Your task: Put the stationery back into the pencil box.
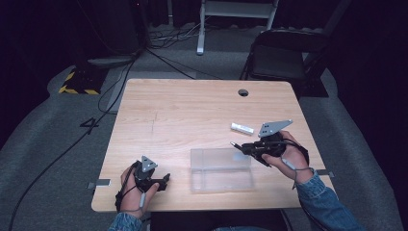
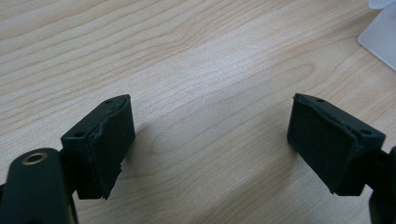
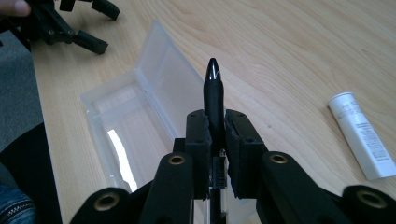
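In the lower left of the high view, the left gripper [image 1: 166,180] rests low on the wooden table [image 1: 183,106], and a hand holds it from behind. Its own view shows the two black pads [image 2: 109,140] standing wide apart with only bare wood between them, so it is released and grasps nothing.

In the lower middle of the high view lies the clear plastic case [image 1: 221,169], open and flat on the table. It looks empty. In the right gripper view it sits at the left centre of the frame [image 3: 140,107], just under and beyond the pen tip.

To the right of the case, the right gripper [image 1: 243,147] is clenched on a black pen [image 3: 214,95]. The pen stands out forward between the pressed pads, with its pointed end over the edge of the case.

In my judgement the pen is light, stiff and smooth, so it may slip or turn if the pads hold it too near one end. The middle of the barrel is the best place to hold it.

Further right, in the middle right of the high view, a small white tube [image 1: 242,128] lies on the table, near the right gripper but apart from it.
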Tool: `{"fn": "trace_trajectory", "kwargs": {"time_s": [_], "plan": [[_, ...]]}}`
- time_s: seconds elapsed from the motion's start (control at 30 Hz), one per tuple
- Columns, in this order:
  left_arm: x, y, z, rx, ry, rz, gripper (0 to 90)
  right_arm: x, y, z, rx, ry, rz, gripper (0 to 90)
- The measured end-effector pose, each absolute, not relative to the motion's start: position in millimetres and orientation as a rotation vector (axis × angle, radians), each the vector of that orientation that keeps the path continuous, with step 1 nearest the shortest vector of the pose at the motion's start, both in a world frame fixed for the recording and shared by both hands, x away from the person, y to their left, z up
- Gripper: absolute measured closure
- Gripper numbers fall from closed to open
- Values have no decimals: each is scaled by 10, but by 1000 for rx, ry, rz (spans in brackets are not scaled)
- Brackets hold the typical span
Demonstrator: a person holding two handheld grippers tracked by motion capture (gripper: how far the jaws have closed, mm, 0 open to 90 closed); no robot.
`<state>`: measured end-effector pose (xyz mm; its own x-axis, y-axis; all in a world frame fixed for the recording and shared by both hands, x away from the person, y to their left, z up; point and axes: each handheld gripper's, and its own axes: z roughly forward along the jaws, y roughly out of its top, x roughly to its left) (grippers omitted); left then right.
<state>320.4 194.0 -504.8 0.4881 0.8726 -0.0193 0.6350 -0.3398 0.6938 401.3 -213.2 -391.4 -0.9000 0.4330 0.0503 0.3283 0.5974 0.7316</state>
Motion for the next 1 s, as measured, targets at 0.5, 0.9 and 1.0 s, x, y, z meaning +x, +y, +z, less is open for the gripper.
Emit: {"fn": "trace_trajectory", "kwargs": {"time_s": [0.5, 0.9, 1.0], "plan": [[3204, 1940, -5048, 2090, 1237, 475, 155, 3904, -1868, -4078, 508, 2777, 1153, 800], [3204, 1940, -5047, 2091, 1237, 475, 155, 3870, -1727, -4247, 425, 2837, 1130, 800], [3204, 1940, -5047, 2091, 1237, 475, 155, 3847, -1676, -4292, 389, 2862, 1119, 800]]}}
